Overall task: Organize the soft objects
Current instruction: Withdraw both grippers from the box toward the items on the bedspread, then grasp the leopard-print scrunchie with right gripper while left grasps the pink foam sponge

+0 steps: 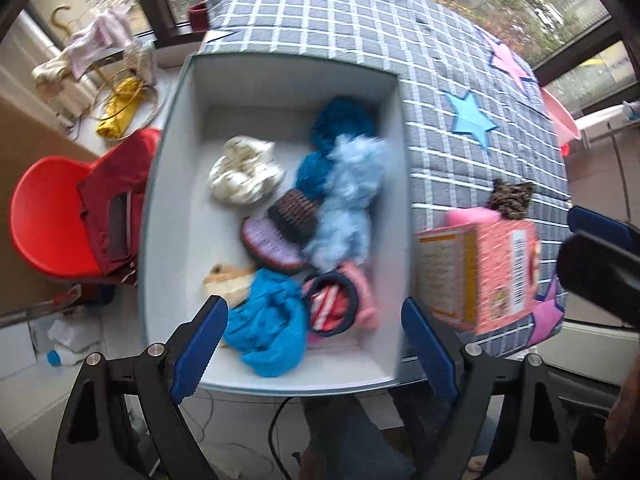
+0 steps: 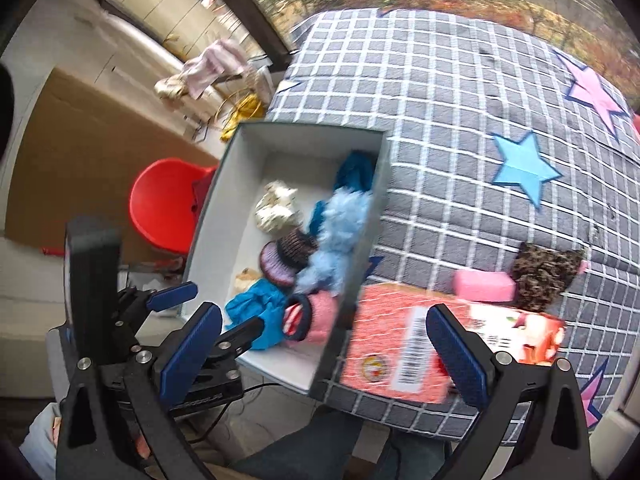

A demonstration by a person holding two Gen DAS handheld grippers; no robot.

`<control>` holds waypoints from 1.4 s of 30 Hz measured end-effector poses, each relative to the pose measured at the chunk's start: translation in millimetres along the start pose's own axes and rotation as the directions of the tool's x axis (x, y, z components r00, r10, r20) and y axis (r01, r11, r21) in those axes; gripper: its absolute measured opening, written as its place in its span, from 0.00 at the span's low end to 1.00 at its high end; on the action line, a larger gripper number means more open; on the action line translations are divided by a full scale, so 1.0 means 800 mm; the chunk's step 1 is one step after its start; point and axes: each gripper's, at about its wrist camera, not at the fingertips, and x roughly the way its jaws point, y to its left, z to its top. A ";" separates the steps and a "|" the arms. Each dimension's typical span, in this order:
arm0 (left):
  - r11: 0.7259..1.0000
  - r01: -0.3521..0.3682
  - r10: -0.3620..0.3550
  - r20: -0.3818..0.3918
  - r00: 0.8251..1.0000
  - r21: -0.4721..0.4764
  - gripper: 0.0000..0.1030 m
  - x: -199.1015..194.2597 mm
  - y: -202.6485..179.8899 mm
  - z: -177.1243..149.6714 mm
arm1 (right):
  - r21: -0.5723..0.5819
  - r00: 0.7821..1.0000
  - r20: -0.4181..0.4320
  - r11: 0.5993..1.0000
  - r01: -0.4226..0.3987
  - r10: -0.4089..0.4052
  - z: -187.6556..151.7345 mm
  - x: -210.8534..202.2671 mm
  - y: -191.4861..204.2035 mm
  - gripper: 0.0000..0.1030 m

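Note:
A white open box (image 1: 176, 168) (image 2: 224, 216) on the checked cloth holds several soft items: a cream scrunchie (image 1: 244, 172), a light blue fluffy piece (image 1: 348, 200) (image 2: 336, 232), a bright blue cloth (image 1: 268, 328) (image 2: 256, 308), dark teal yarn (image 1: 340, 120) and a pink-and-navy band (image 1: 336, 304). A leopard-print scrunchie (image 1: 512, 198) (image 2: 544, 276) and a pink sponge (image 2: 484, 285) lie on the cloth right of the box. My left gripper (image 1: 314, 350) is open and empty above the box's near end. My right gripper (image 2: 324, 354) is open and empty above the pink carton (image 2: 400, 344).
The pink carton (image 1: 480, 276) stands right of the box. The table has a grey checked cloth with stars (image 1: 360, 32) (image 2: 460, 100). A red chair (image 1: 48, 216) with red clothing stands left. Clothes, hangers and a yellow item (image 1: 120, 108) lie by the window.

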 end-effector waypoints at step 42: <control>0.999 0.033 -0.036 -0.234 0.971 -0.016 0.88 0.090 -0.234 0.134 | 0.235 0.952 -0.268 0.948 0.214 -0.149 0.016 0.148 -0.309 0.79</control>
